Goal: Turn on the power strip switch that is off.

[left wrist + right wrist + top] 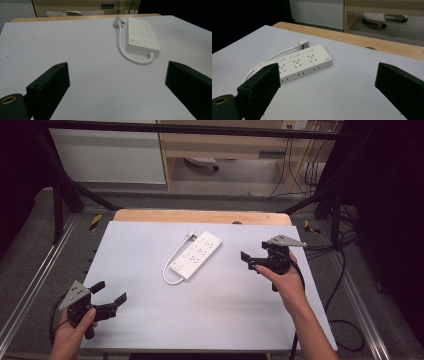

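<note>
My right gripper (248,261) gapes empty beside the power strip (196,255), which lies mid-table (150,320); my left gripper (111,292) waits released near the front edge. Risk, I reckon: a clumsy grab shoves the strip or snags its cord (169,270).

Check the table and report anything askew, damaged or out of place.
Nothing stands out. The white power strip lies flat and diagonal on the table, looking intact, its cord looped beside it and the plug resting unplugged near its far end.
</note>
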`<action>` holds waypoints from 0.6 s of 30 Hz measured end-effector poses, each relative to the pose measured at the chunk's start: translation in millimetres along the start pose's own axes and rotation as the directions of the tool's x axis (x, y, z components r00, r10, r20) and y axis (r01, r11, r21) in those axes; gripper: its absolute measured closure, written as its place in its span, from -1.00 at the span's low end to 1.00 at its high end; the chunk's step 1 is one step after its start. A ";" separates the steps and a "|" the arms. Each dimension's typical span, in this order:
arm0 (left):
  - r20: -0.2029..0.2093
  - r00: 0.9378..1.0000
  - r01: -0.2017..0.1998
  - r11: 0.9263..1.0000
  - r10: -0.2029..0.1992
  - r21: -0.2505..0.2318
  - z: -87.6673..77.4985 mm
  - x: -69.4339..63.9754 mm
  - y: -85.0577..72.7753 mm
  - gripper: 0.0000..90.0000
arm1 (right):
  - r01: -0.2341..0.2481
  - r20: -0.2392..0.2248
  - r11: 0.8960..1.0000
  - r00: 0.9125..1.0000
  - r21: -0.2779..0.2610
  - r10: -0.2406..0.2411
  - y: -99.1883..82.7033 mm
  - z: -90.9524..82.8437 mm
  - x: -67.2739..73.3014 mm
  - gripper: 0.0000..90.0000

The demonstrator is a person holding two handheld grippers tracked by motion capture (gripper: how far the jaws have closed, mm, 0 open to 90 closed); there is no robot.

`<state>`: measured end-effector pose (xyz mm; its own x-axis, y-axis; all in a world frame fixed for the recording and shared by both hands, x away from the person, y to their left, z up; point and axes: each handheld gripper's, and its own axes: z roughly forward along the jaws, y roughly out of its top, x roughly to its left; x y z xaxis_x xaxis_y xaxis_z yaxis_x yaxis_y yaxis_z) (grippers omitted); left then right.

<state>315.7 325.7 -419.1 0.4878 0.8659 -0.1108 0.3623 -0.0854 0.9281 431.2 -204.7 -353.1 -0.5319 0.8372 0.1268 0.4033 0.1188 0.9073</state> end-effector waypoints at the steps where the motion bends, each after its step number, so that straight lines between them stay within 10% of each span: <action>1: 0.000 1.000 0.000 1.000 0.000 -0.002 0.1 -0.1 0.0 -0.87 | -0.005 0.001 1.000 1.000 -0.004 0.005 -1.3 -2.2 -0.5 -0.88; 18: 0.000 1.000 0.000 1.000 0.000 -0.002 0.2 -0.8 -0.1 -0.88 | 0.003 0.050 0.999 0.999 -0.050 0.000 -39.5 -35.7 -8.9 -0.94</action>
<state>315.4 324.8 -419.2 0.4876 0.8660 -0.1109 0.3606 -0.0841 0.9289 393.5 -235.9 -375.7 -0.4944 0.8627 0.1063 0.3638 0.0942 0.9267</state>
